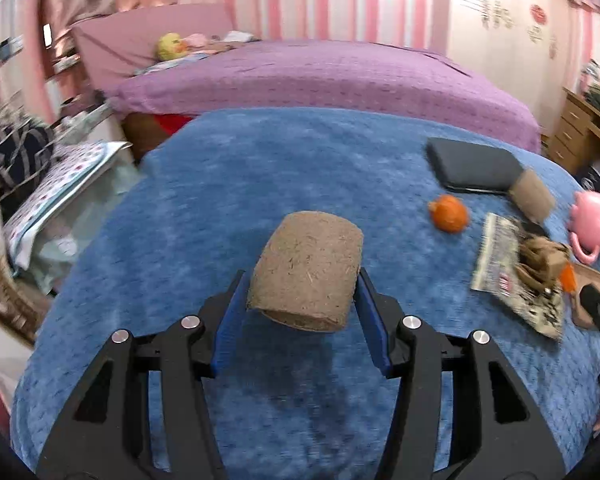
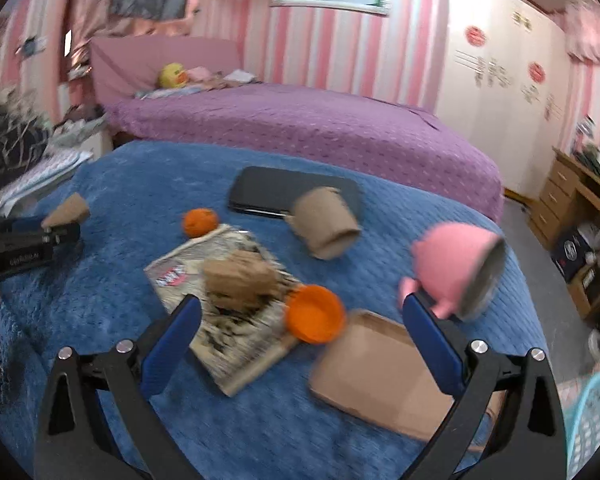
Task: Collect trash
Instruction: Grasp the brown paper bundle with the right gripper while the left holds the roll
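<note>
A blue blanket (image 2: 120, 288) covers the near surface, with a purple bed (image 2: 300, 128) behind it in a pink-striped room; wooden drawers (image 2: 556, 200) stand by the right wall. Of containers, a turquoise basket (image 2: 592, 424) shows only its rim at the lower right, contents hidden, and a pink mug (image 2: 456, 264) lies tipped on its side, contents unclear. Counted on the blanket: one dark tablet (image 2: 276, 190), one flat cardboard sheet (image 2: 380, 372), one printed wrapper (image 2: 220, 308) with one crumpled brown paper (image 2: 240, 278) on it, two cardboard tubes, one orange lid (image 2: 316, 312), one orange fruit (image 2: 199, 222). The left gripper (image 1: 302, 296) clasps one cardboard tube (image 1: 308, 268), lifted off the blanket; the second tube (image 2: 326, 224) lies by the tablet. The right gripper (image 2: 300, 328) stands wide and empty over the wrapper.
</note>
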